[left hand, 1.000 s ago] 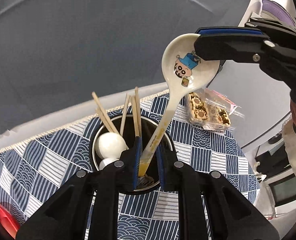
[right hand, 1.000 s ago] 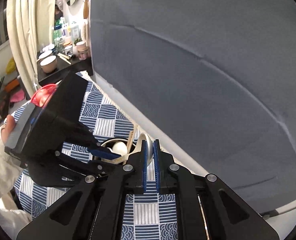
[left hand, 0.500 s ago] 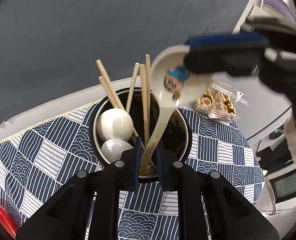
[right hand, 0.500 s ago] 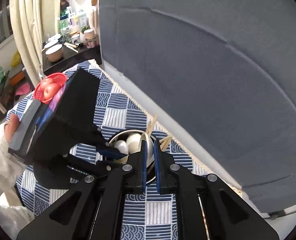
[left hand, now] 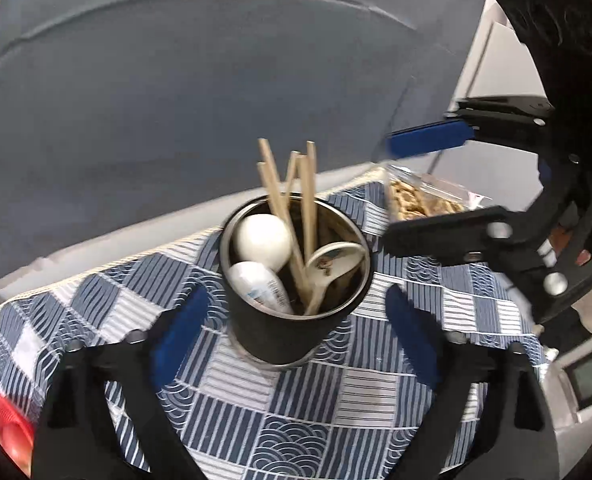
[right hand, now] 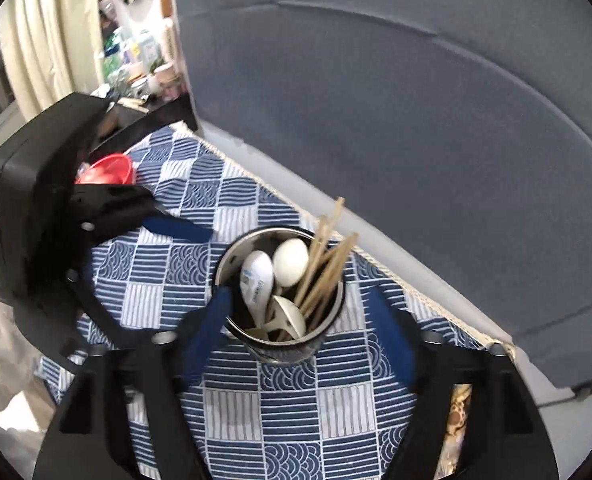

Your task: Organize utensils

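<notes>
chopsticks (left hand: 292,188) and three white spoons stand together in a dark metal cup (left hand: 296,280) on the blue-and-white patterned tablecloth (left hand: 335,400), near the table's back edge where a grey backdrop (left hand: 176,80) rises. the cartoon spoon (left hand: 331,268) leans bowl-up against the cup's right inner wall, free of both tools; a plain round spoon (left hand: 262,240) and a labelled spoon (left hand: 260,286) sit at the cup's left side. left gripper (left hand: 296,332) hangs just in front of the cup, its blue fingers (left hand: 180,328) spreading wide with only the cup's lower wall seen between them, not touched. right gripper (right hand: 296,332) likewise is spreading its jaws, straddling the cup without pressing it. a snack bag (left hand: 419,200) lies toward the back right corner, a red basket (right hand: 108,170) toward the left edge of the table.
</notes>
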